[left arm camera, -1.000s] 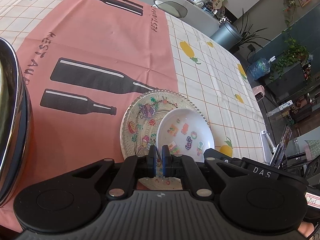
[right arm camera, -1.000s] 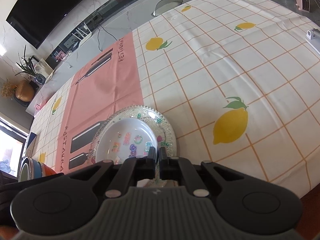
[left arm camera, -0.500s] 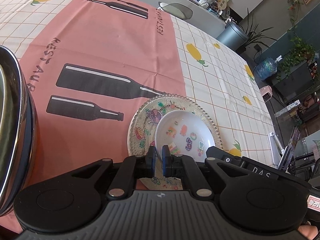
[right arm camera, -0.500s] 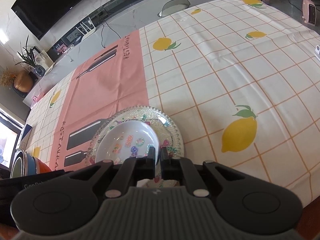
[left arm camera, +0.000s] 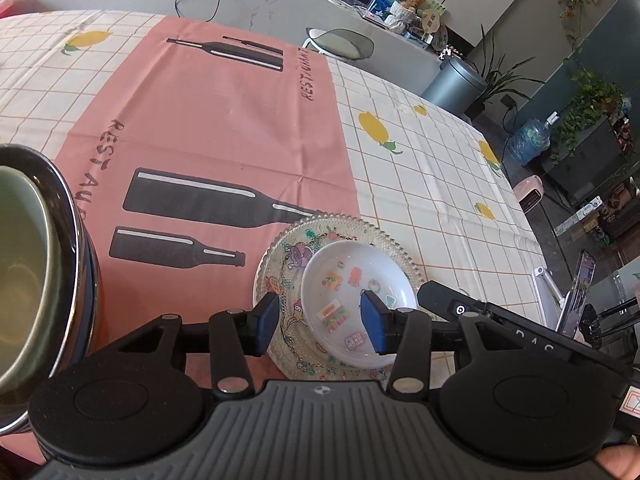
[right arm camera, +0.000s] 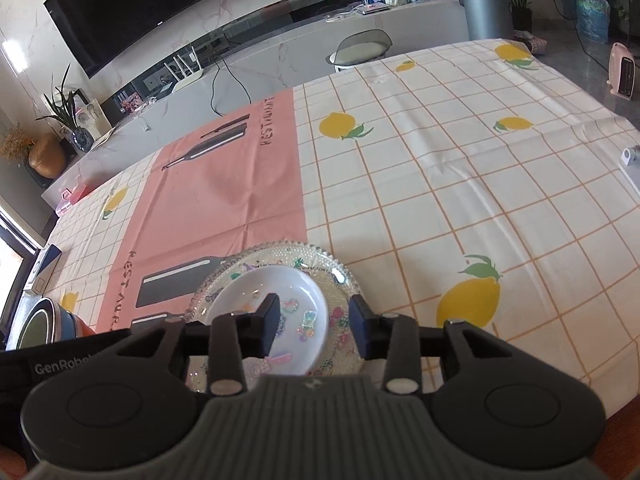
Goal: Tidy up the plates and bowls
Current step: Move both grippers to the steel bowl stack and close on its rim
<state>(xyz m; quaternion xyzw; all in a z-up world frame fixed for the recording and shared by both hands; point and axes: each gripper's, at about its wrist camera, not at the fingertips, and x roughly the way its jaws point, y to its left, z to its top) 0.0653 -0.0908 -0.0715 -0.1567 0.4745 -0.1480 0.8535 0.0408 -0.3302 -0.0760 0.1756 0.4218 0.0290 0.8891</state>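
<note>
We are at the release step: the clear beaded plate (left arm camera: 280,248) with the small white sticker bowl (left arm camera: 352,296) on it sits on the counter (left arm camera: 420,184), straddling the edge of the pink runner (left arm camera: 224,128) and the checked lemon cloth, near the front edge. Both our grippers are letting go. The left gripper (left arm camera: 320,322) has its jaws opening, spread wide with the blue pads (left arm camera: 266,318) clear of the plate rim; the near part of plate and bowl shows between them but nothing is pinched. The right gripper (right arm camera: 314,328) is the same, jaws opening and spread, with the bowl (right arm camera: 276,292) and plate (right arm camera: 340,276) seen in the gap and no contact that we can see. Both point steeply down at the stack from the near side, left one over the plate's left half, right one over its right half, close side by side. A stack of larger bowls (left arm camera: 36,264) stands at the far left, a green one nested in a steel one. Judgement: the plate set looks placed. The next move probably calls for backing both grippers up and away without clipping the rim, then deciding whether the white bowl belongs with the bowl stack. The bowl sits off-centre on the plate, so it may slide if nudged.
</note>
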